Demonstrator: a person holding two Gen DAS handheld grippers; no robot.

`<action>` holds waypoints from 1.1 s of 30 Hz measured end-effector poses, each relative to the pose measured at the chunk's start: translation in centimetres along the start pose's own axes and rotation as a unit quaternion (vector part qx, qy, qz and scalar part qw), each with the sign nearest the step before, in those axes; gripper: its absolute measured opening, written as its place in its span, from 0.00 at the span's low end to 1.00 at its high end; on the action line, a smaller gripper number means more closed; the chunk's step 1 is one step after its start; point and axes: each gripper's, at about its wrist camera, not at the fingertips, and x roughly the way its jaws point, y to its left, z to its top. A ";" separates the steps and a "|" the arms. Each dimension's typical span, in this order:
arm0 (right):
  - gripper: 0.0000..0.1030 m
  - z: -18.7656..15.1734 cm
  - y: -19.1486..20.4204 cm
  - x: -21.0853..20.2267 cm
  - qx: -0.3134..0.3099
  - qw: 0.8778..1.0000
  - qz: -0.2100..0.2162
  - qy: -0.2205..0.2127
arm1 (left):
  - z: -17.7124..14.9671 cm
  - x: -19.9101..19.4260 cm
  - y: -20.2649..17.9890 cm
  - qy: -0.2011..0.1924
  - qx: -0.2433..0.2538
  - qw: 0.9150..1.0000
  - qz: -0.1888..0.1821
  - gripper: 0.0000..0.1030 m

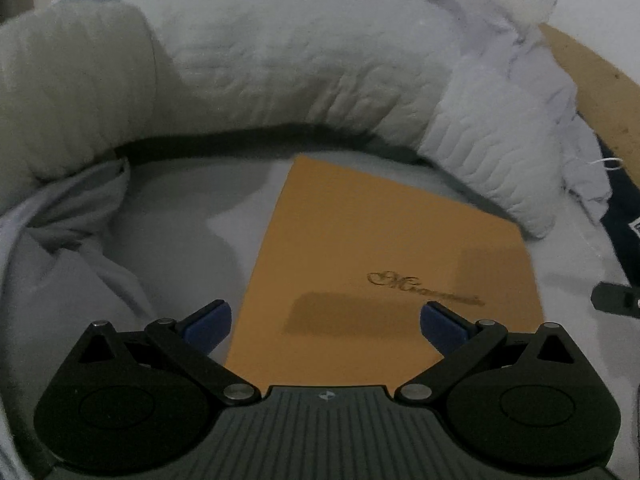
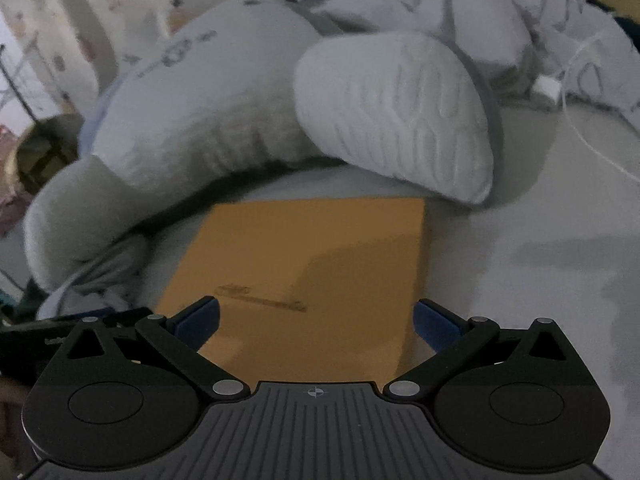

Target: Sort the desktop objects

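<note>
An orange-brown notebook (image 1: 384, 256) with gold script on its cover lies flat on a pale sheet. My left gripper (image 1: 326, 322) hovers over its near edge, open, with nothing between its blue pads (image 1: 208, 320). In the right wrist view the same notebook (image 2: 304, 264) lies straight ahead under my right gripper (image 2: 316, 320), which is also open and holds nothing. The right gripper's black body shows at the far right of the left wrist view (image 1: 616, 298).
A long curved grey-white pillow (image 1: 280, 68) wraps around the far side of the notebook. Its rounded end (image 2: 400, 116) lies close to the notebook's far right corner. Crumpled bedding (image 2: 500, 12), a white charger (image 2: 546, 88) and its cable lie beyond.
</note>
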 end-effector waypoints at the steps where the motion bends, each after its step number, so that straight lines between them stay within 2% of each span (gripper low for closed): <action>1: 1.00 0.0 -0.4 0.7 0.004 1.000 -0.004 0.009 | 0.1 0.6 0.1 0.006 0.000 1.000 0.001 1.00; 9: 1.00 -1.6 -2.2 6.1 0.008 0.996 -0.041 0.078 | 0.7 4.4 1.1 0.039 0.005 0.999 0.003 1.00; 15: 1.00 -2.6 -2.7 7.9 0.025 0.995 -0.033 0.096 | 0.4 5.4 1.9 0.036 -0.011 0.999 -0.004 1.00; 19: 1.00 -3.0 -2.6 8.2 0.026 0.995 -0.019 0.098 | 0.4 5.0 2.7 0.025 -0.015 1.000 0.008 1.00; 29: 1.00 -3.0 -2.5 8.8 0.038 0.994 -0.004 0.100 | 0.3 7.2 4.5 0.048 -0.073 0.994 -0.069 1.00; 33: 1.00 -2.9 -2.9 8.9 0.041 0.994 0.001 0.100 | 0.2 7.6 4.6 0.048 -0.075 0.993 -0.077 1.00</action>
